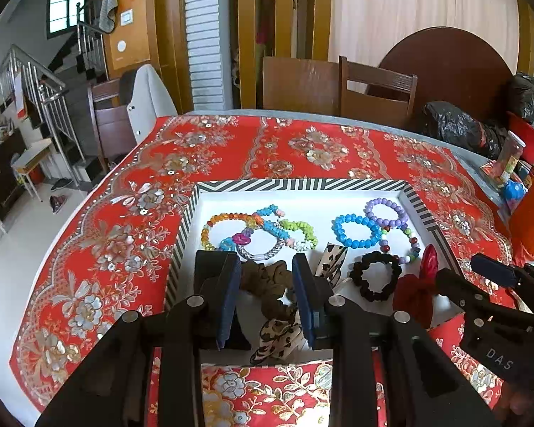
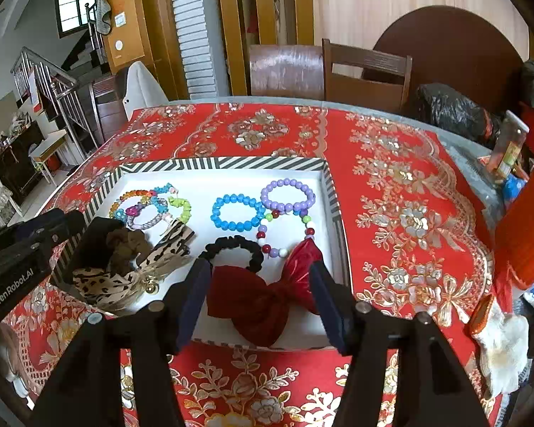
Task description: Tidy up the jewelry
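Observation:
A striped-rim white tray [image 1: 302, 184] lies on the red floral tablecloth. In it are a blue bead bracelet [image 1: 356, 230], a purple one [image 1: 386, 212], a black scrunchie [image 1: 375, 281] and a tangle of coloured bracelets [image 1: 252, 231]. My left gripper [image 1: 268, 295] hangs over the tray's near left corner, its pads pressed on a brown scrunchie [image 1: 267, 277], with a leopard-print bow [image 1: 277, 338] under it. My right gripper [image 2: 260, 295] is open over the near right corner. A dark red bow [image 2: 263, 299] lies loose on the tray floor between its fingers.
A wooden chair [image 1: 377, 96] and a round brown tabletop stand behind the table. Black plastic bags [image 1: 455, 124], a bottle and an orange box [image 2: 527, 220] crowd the right edge. A white cloth [image 2: 502, 348] lies at near right. Stairs are off to the left.

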Tool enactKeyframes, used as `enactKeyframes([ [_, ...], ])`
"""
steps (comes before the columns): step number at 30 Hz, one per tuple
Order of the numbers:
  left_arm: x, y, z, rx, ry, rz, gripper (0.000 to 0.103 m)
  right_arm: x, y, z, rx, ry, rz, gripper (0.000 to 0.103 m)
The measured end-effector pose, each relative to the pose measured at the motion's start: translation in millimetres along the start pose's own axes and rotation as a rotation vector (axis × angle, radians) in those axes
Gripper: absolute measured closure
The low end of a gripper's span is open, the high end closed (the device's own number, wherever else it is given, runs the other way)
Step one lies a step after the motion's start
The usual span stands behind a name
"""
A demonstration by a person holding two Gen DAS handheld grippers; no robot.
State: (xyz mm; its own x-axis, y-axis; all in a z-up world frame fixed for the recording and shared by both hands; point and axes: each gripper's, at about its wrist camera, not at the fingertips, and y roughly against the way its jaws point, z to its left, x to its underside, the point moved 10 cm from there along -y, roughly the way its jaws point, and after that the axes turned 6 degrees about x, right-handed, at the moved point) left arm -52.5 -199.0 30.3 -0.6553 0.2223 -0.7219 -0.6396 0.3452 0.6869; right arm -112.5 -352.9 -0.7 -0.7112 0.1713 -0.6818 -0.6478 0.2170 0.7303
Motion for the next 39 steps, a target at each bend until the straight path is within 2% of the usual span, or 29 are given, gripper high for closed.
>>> enactKeyframes([
  [11,10.3,11.3,-1.1,-0.010,-0.007,-0.002,0.072,6.8,11.8,5.7,-0.009,0.000,-0.007,0.041],
  [21,9.2,26.9,-2.9,-0.017,-0.020,-0.040,0.072,12.7,25.5,10.4,-0.001,0.021,-0.028,0.041],
  [39,17.0,33.2,-5.7,-0.025,-0.030,-0.037,0.072,17.0,35.1,14.5,-0.004,0.028,-0.041,0.037],
])
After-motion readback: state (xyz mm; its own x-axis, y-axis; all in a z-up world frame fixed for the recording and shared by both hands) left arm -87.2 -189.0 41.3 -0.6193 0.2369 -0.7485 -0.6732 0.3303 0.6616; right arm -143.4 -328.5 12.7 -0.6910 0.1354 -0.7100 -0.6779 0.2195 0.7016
